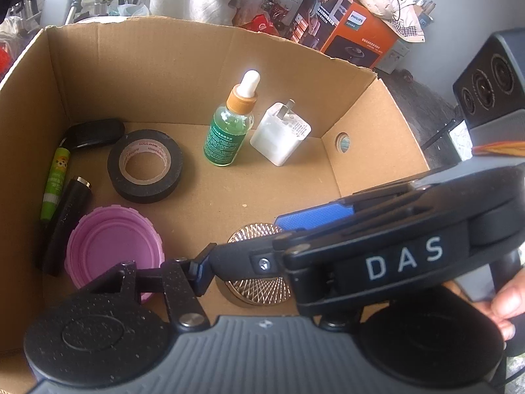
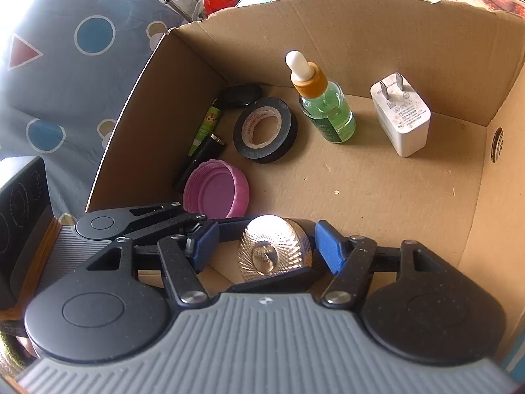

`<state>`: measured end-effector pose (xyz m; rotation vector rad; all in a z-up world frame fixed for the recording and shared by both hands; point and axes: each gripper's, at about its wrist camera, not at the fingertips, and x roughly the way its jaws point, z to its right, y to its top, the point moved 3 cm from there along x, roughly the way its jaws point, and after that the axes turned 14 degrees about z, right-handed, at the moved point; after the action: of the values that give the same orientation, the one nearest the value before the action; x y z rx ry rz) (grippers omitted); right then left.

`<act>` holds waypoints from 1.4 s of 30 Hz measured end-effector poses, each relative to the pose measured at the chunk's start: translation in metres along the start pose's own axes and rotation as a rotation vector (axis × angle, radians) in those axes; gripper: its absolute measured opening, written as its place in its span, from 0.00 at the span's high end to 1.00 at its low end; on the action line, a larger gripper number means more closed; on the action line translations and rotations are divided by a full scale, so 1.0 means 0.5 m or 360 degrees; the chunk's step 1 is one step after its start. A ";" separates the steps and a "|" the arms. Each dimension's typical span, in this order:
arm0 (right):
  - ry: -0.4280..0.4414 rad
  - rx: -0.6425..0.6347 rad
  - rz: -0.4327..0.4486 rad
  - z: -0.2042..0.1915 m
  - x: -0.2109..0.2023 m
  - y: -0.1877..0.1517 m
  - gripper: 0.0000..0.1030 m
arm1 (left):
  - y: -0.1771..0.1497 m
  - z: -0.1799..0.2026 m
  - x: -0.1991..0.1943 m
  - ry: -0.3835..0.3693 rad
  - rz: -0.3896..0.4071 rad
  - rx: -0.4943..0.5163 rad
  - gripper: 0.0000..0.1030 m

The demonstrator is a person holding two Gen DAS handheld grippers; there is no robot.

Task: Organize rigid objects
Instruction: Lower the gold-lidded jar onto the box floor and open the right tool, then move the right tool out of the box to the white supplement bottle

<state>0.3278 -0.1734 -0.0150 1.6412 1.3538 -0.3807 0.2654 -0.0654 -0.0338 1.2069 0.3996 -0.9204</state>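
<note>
An open cardboard box holds the loose objects. A shiny gold ribbed disc lies on its floor near the front. My right gripper is open around the disc, with its left pad a little apart from the rim and its right pad almost at it. In the left wrist view the right gripper crosses in front of my left gripper. Only the left finger of that gripper shows, standing wide of the middle. Farther back stand a green dropper bottle and a white charger plug.
Along the box's left wall lie a black tape roll, a pink lid, a green tube, a black cylinder and a black oval case. An orange carton stands behind. A person's fingers hold the right gripper.
</note>
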 end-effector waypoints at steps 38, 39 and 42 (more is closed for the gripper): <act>0.0147 0.0025 0.1322 -0.126 -0.394 -0.284 0.15 | -0.116 0.071 -0.376 0.0106 0.0716 0.0457 0.05; 0.0150 0.0021 0.1320 -0.131 -0.391 -0.285 0.15 | -0.119 0.066 -0.385 0.0110 0.0732 0.0463 0.05; 0.0193 0.0024 0.1304 -0.146 -0.380 -0.288 0.15 | -0.130 0.052 -0.412 0.0130 0.0785 0.0480 0.04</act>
<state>0.1125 -0.2354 0.0945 2.0865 0.6556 0.1992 0.0876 -0.0131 0.0799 1.5340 0.0155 -0.5136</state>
